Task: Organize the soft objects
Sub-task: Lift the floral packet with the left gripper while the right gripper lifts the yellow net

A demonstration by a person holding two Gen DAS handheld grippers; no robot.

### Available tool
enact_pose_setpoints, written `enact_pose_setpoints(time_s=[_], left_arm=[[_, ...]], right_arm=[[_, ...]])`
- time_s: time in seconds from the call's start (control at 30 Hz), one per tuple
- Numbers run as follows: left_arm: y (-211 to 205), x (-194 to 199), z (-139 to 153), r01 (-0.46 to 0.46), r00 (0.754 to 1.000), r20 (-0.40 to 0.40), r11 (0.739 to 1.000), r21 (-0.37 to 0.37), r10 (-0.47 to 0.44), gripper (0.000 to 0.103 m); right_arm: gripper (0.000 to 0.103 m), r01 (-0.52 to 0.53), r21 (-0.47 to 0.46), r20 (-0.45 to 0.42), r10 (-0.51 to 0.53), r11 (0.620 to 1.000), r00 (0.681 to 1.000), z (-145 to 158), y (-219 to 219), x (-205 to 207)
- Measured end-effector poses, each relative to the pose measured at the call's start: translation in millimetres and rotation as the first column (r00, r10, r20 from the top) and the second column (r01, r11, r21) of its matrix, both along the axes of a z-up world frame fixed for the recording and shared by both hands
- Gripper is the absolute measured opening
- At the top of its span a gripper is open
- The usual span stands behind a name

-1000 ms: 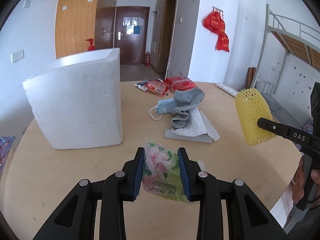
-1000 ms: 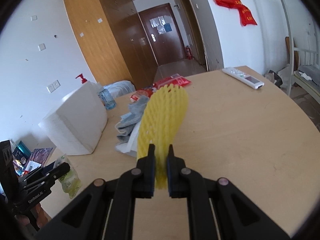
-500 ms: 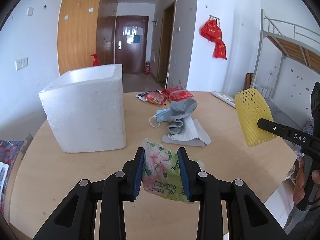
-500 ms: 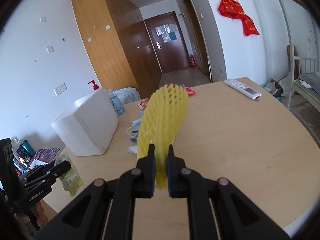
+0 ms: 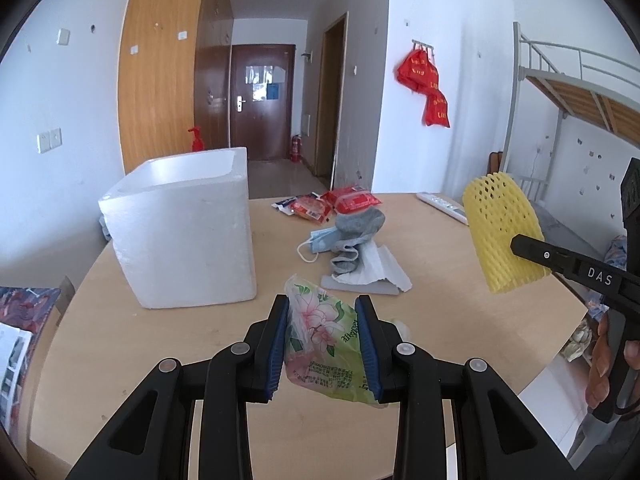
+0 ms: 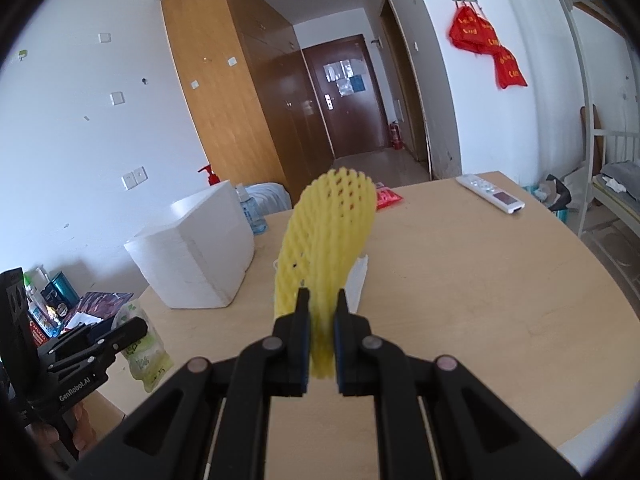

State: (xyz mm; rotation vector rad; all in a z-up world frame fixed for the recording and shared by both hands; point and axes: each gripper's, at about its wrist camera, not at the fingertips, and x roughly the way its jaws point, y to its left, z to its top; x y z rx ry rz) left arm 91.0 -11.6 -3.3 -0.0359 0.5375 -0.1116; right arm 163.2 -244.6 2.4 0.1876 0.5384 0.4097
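Far left on the surface [image 5: 120, 360]: white foam box [image 5: 180, 228], open top up, standing beyond and left of both loads. Nearer the middle: left gripper [image 5: 323, 340], jaws clamped on a flowered tissue pack [image 5: 324, 344], held clear above the wood, long axis running away from the camera; box just ahead and to the left, so probably the shorter reach of the two. Past it, lying loose in a heap: grey sock [image 5: 356, 236], blue face mask [image 5: 320, 240], white tissue [image 5: 380, 272], red snack packets [image 5: 340, 202] behind. To the right: right gripper [image 6: 319, 320], jaws nearly together, pinching the lower end of a yellow foam net sleeve [image 6: 328, 248], long axis upright and leaning away; box well off to its left, across the heap. Both tools tipped gently downward, raised over the near edge. Judged next: carry over the box opening, left load first.
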Motion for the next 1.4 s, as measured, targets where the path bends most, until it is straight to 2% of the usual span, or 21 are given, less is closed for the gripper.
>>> enact_pose_setpoints(time_s=[0.23, 0.6, 1.4], left_arm=[[2.3, -13.2, 6.5, -0.007, 1.0, 0.03, 1.0, 0.008, 0.006, 0.035], [28.9, -25.2, 12.1, -0.083, 0.995, 0.062, 0.997, -0.009, 0.083, 0.035], [102.3, -79.8, 16.5, -0.27, 0.957, 0.105, 0.962, -0.028, 0.272, 0.035]], right_arm=[[0.012, -0.014, -0.002, 0.018, 0.014, 1.0, 1.0, 4.7, 6.0, -7.6], [0.012, -0.074, -0.007, 0.04, 0.074, 0.997, 0.996, 8.8, 26.6, -12.0], [0.012, -0.274, -0.053, 0.067, 0.277, 0.96, 0.959, 13.2, 110.4, -35.1]])
